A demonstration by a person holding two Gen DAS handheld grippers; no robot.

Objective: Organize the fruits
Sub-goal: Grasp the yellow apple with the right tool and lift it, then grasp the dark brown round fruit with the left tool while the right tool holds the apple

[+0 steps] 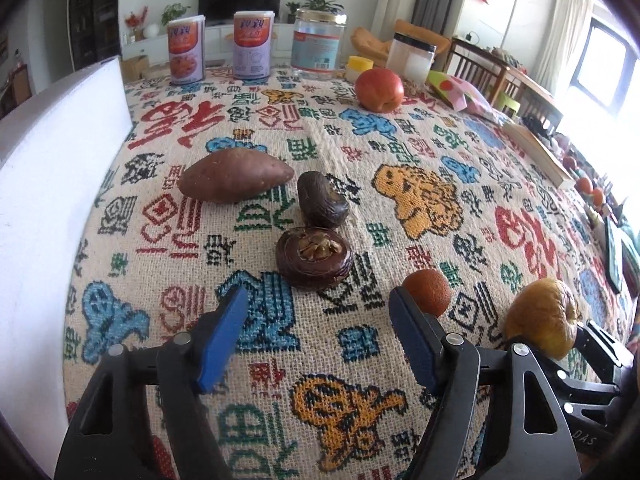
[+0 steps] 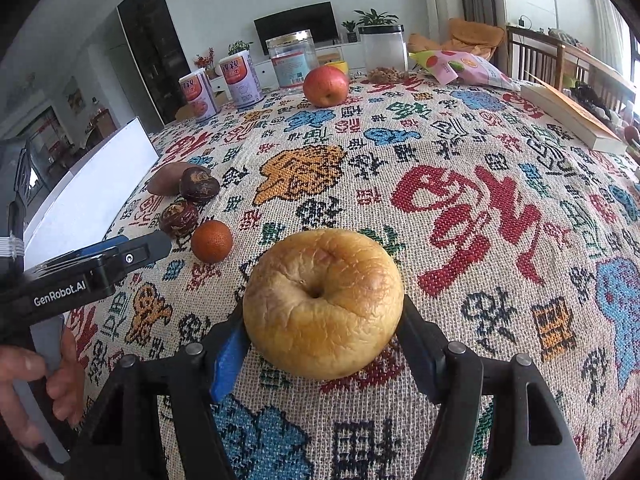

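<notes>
1. Right tool (image 2: 323, 344): its two pads pressed against the sides of a wrinkled yellow apple (image 2: 323, 304), which sat between them with its stem pit facing the camera, low over the table (image 2: 500, 208); whether it rested on the cloth could not be told
2. Left tool (image 1: 318, 336): jaws apart with nothing between the blue pads, only patterned cloth showing in the gap
3. Orange (image 1: 427, 292): a small round fruit on the cloth just beyond the left tool's right pad, partly hidden by it; contact could not be judged
4. Two dark brown fruits (image 1: 314, 258): set close together ahead of the left tool, the nearer one with its cracked top upward, the farther one (image 1: 322, 205) lying on its side
5. Sweet potato (image 1: 236, 176): lying lengthwise beyond the dark fruits, close beside the farther one
6. Row: in the right wrist view the sweet potato, the dark fruits and the orange formed a line along the table's left side, near a white board (image 1: 52, 208)
7. Red apple (image 2: 325, 87): standing alone, well apart from the row, toward the far edge
8. Background: two cans (image 1: 186, 50), a clear jar (image 1: 318, 44), a second jar (image 1: 412, 58), a snack bag (image 2: 460, 66) and a book (image 2: 572, 114) along the far and right edges
9. A hand (image 2: 36, 384) held the left tool's grip at the lower left of the right wrist view
</notes>
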